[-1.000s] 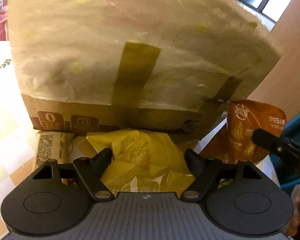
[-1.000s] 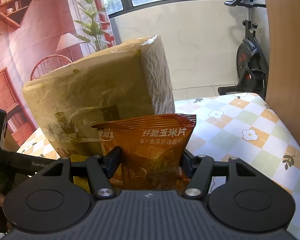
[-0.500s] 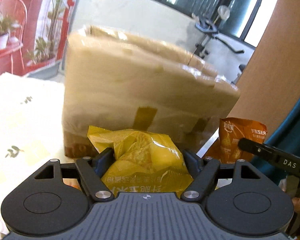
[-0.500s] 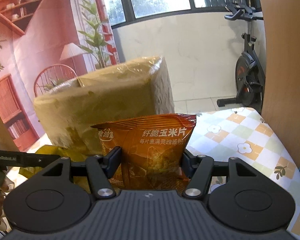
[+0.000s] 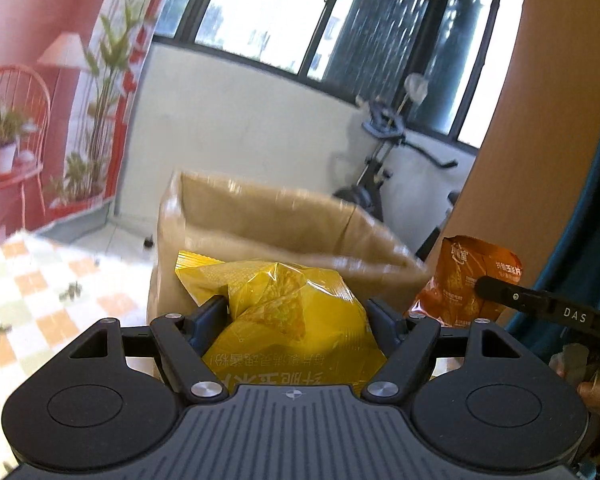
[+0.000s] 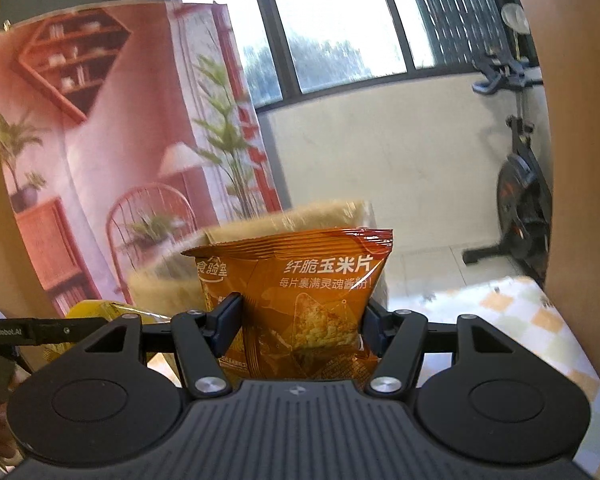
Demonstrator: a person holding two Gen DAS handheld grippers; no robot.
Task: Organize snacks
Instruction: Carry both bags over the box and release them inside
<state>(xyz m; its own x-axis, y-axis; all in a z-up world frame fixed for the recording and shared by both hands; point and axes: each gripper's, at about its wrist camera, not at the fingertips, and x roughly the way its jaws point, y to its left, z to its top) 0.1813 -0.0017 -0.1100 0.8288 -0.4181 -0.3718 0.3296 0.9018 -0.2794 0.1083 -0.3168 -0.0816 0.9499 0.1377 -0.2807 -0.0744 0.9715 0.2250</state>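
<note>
Checked tablecloth [image 5: 40, 280] spreads below and to the left of my left tongs [image 5: 296, 312], far lower in view than a second ago, when the taped cardboard box [image 5: 284, 220] filled everything ahead. Now I look over its rim into the open top. My left tongs are clamped on the yellow snack bag [image 5: 292, 316]; my right tongs [image 6: 300, 320] are clamped on the orange snack bag [image 6: 296, 292]. Both bags are raised just short of the box, so I judge dropping them in comes next. On the orange bag I read 食验室 and 纤脆玉米片; my right tongs' finger says DAS, the left's GenRobot.AI.
</note>
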